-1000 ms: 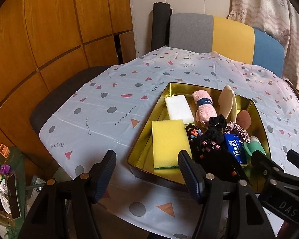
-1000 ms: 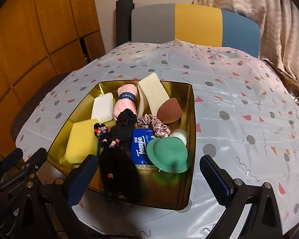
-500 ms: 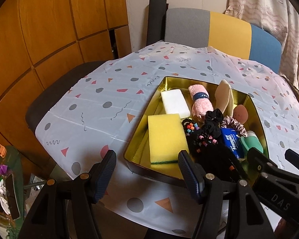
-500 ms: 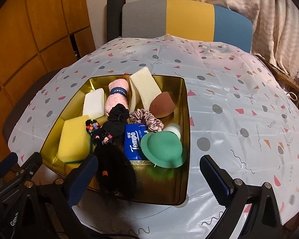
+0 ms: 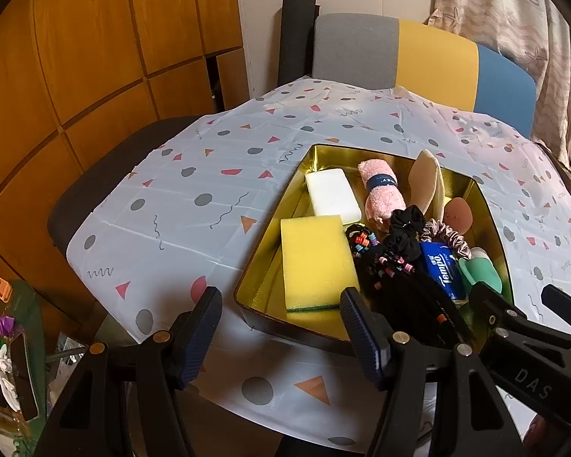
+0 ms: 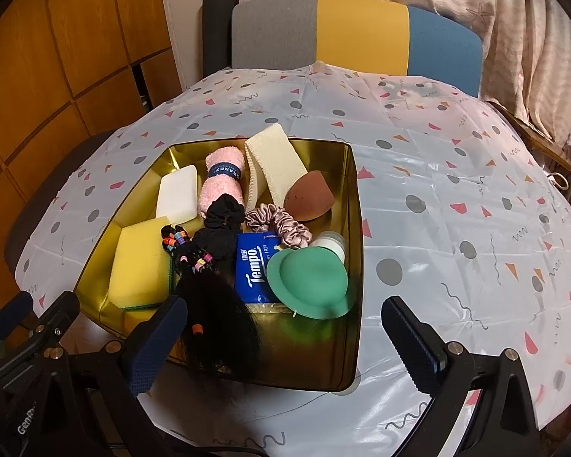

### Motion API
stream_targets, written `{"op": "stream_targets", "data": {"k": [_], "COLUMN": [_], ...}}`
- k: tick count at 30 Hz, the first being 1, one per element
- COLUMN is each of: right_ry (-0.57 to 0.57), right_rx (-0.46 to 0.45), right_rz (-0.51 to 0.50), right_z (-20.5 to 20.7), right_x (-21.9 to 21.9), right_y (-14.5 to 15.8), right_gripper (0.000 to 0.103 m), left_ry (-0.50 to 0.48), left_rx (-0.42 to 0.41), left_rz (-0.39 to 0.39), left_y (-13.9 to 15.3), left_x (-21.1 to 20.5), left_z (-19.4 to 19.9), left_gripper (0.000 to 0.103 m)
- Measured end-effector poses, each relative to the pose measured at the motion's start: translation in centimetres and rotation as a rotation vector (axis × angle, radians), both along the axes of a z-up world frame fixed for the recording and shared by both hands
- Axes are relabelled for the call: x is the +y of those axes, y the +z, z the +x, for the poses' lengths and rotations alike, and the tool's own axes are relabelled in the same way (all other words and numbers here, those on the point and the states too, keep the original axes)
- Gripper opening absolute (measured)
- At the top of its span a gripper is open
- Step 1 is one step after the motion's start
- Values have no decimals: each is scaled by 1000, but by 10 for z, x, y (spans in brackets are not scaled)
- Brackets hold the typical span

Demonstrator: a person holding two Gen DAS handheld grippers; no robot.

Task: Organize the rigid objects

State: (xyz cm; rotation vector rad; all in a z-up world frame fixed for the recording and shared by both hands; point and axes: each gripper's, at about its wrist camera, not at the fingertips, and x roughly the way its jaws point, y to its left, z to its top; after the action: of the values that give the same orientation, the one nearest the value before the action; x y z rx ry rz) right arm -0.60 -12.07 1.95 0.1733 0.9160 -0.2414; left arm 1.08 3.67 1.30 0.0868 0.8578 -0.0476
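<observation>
- The gold tin (image 6: 356,251) sits on the patterned tablecloth (image 6: 456,198), toward its near edge, packed with small items.
- Compared with a second ago, the tin and everything in it lie just as they did; both views have only shifted slightly in framing.
- The left gripper (image 5: 281,327) hovers before the tin's near left corner, jaws spread wide with nothing between them, as before.
- The right gripper (image 6: 285,337) hangs over the tin's near rim, jaws spread wide and holding nothing.
- Inside: a yellow sponge (image 6: 139,262) at the near left, a white sponge (image 6: 177,198) behind it, a pink rolled towel (image 6: 222,181), a blue tissue pack (image 6: 253,266) and a green lid (image 6: 308,282).
- A black hair bundle (image 6: 217,316) drapes over the near rim, between the right gripper and the tin's contents.
- A colour-block chair (image 6: 358,34) stands beyond the table.
</observation>
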Motion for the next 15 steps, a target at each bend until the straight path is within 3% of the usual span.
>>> {"op": "stream_targets", "data": {"k": [15], "right_ry": [-3], "right_rx": [-3], "right_rz": [-2], "right_z": [-1], "right_x": [-2], "right_y": [0], "right_gripper": [103], "left_ry": [-4], "left_rx": [10], "left_rz": [4], "left_y": [-2], "left_x": [-2], "left_z": [-1], "left_gripper": [65]}}
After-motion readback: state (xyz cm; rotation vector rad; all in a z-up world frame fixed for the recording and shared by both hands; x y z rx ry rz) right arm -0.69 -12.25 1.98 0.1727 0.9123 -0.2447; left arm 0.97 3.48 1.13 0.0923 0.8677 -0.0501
